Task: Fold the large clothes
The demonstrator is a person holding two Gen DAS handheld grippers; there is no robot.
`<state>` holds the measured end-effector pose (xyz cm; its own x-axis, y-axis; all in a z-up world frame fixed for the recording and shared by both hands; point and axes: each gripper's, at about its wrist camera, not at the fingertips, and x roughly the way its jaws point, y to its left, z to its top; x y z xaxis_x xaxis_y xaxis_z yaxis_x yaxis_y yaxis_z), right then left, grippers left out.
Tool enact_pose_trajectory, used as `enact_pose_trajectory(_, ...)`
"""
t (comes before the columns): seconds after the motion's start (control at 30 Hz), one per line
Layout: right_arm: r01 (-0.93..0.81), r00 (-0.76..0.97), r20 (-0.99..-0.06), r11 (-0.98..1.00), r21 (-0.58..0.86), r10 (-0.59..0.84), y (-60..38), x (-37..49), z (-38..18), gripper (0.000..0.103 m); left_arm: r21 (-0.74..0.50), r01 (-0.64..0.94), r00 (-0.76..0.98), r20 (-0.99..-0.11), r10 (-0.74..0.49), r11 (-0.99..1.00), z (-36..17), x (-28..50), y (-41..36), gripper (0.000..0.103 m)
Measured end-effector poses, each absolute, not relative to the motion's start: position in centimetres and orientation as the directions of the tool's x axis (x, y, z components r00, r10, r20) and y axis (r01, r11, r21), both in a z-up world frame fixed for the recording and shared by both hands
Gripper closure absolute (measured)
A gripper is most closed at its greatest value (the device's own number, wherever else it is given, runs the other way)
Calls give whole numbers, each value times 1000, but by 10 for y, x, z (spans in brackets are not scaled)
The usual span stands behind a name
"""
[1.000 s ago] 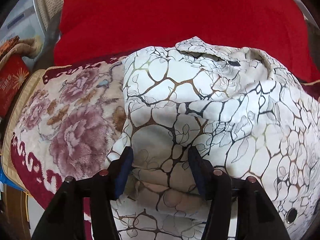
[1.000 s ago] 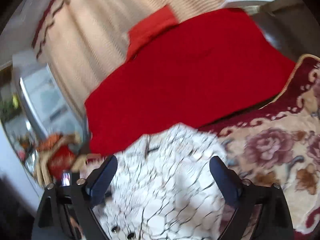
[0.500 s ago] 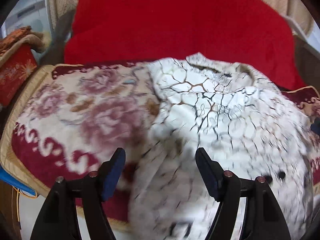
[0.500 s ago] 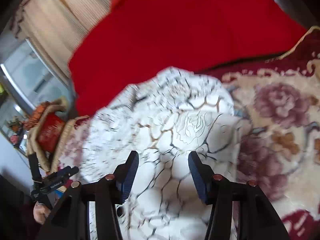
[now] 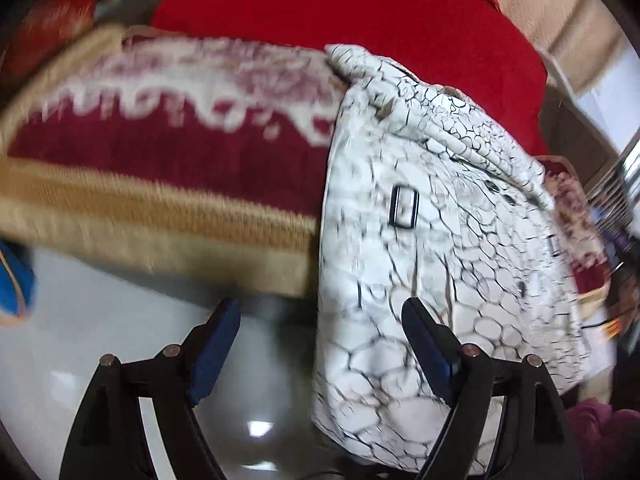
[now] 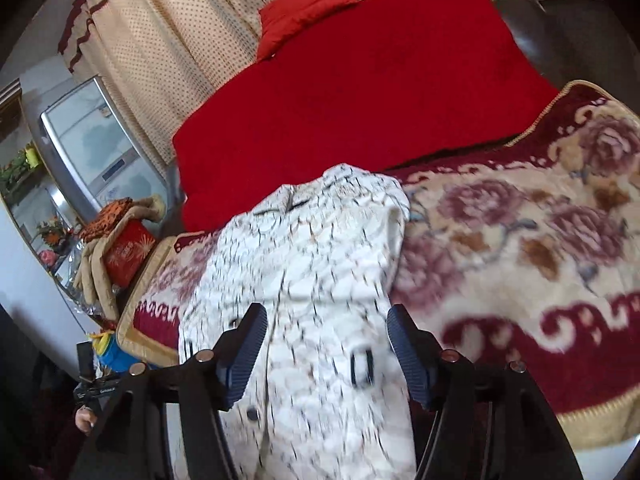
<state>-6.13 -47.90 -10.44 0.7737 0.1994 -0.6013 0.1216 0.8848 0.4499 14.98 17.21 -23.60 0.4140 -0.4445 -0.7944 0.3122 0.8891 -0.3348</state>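
Observation:
A white garment with a black and gold crackle print (image 5: 432,216) lies on the floral blanket and hangs over its front edge. It also shows in the right wrist view (image 6: 320,280), with buttons and a small black buckle. My left gripper (image 5: 320,344) is open and empty, below the blanket's edge, at the garment's left hanging side. My right gripper (image 6: 326,352) is open over the garment's lower part; the cloth lies between the fingers, which do not pinch it.
The floral blanket (image 6: 520,240) with a tan border (image 5: 160,220) covers the near surface. A red blanket (image 6: 360,100) and red pillow (image 6: 304,12) lie behind. A red box and cloth pile (image 6: 120,248) stand left. The pale floor (image 5: 100,320) lies below.
The left gripper let go of the garment, opened and dropped below the blanket's front edge. The right gripper narrowed, then widened, and hovers over the garment.

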Motion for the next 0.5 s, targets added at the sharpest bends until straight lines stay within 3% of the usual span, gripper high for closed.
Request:
enact_pose_trajectory(0.17, 137, 724, -649, 874, 466, 232, -471, -104, -115, 36, -470, 259, 359, -764, -536, 844, -274, 148, 180, 20)
enact_pose_trajectory(0.5, 261, 594, -786, 884, 389, 171, -470, -157, -152, 36, -617, 342, 147, -710, -689, 709, -329, 145, 139, 20)
